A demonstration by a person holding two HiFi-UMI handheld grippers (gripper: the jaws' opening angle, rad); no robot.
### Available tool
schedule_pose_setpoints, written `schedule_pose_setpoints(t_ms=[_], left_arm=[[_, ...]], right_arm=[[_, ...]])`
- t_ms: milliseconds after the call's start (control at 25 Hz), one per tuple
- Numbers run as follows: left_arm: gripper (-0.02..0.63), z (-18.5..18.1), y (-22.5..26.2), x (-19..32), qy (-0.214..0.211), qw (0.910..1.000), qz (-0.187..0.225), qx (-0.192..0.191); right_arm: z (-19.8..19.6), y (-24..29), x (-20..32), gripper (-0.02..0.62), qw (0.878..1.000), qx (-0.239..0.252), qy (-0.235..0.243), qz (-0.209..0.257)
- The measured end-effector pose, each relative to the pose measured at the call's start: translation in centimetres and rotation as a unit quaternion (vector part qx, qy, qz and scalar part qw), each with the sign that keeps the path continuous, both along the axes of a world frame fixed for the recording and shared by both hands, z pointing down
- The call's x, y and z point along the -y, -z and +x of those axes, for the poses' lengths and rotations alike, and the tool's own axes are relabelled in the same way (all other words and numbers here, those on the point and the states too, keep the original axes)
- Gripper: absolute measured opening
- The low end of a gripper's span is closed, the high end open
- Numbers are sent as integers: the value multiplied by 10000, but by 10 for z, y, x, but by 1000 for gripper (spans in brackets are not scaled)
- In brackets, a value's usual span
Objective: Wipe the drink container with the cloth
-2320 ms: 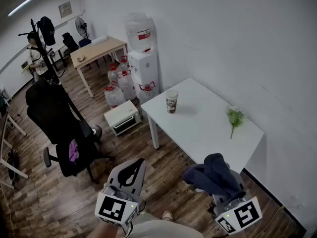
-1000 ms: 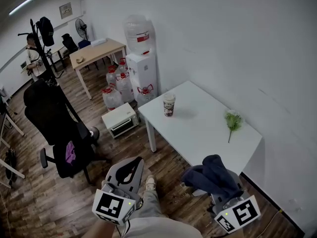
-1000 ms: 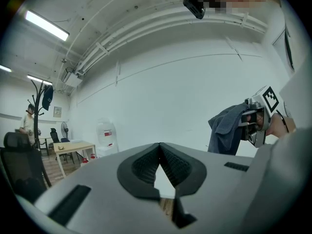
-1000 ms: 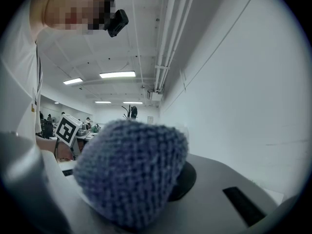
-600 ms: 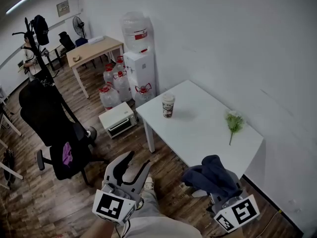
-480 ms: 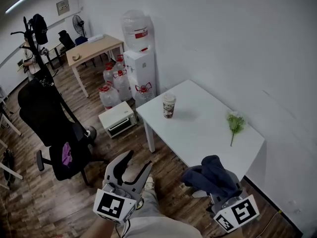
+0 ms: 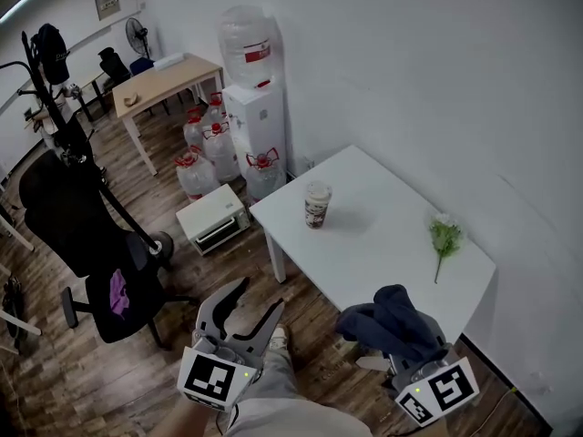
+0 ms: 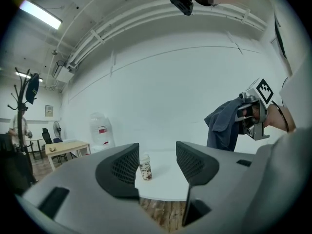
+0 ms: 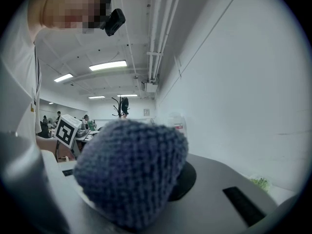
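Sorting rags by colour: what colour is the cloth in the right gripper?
Dark blue knitted cloth; clearest in the right gripper view.

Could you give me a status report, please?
Left gripper just opening, empty. Right gripper shut on dark cloth. Paper cup upright on white table, untouched. Nothing between.

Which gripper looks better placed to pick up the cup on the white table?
Probably the left gripper: its jaws have just been opening, empty, aimed at the cup. The right gripper is shut on the cloth.
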State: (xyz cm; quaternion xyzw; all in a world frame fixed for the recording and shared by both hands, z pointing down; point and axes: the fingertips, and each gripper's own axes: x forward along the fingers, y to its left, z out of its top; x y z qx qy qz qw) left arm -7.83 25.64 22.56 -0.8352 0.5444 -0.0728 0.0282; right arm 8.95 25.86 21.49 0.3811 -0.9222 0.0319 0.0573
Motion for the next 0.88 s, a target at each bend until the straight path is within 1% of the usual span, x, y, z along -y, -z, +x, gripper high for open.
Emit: schedule_pose_setpoints(t_ms=[160, 360, 520, 760, 880], left_arm=[[238, -23, -4, 48, -33, 9999, -104, 11], [239, -48, -7, 111, -193, 9996, -192, 46], [247, -62, -9, 160, -418, 9988, -240, 44], [262, -77, -16, 227, -788, 9967, -167, 32], [275, -81, -27, 254, -1056, 9941, -166, 161]], right_arm=[[-20, -7, 48, 38, 9998, 40, -74, -171], [-51, -9, 109, 38, 9993, 72, -146, -327], [-68, -6, 156, 38, 9989, 46, -308, -339], [-83, -13, 216, 38, 9971, -29, -614, -448], [-87, -21, 239, 38, 9958, -80, -761, -510]])
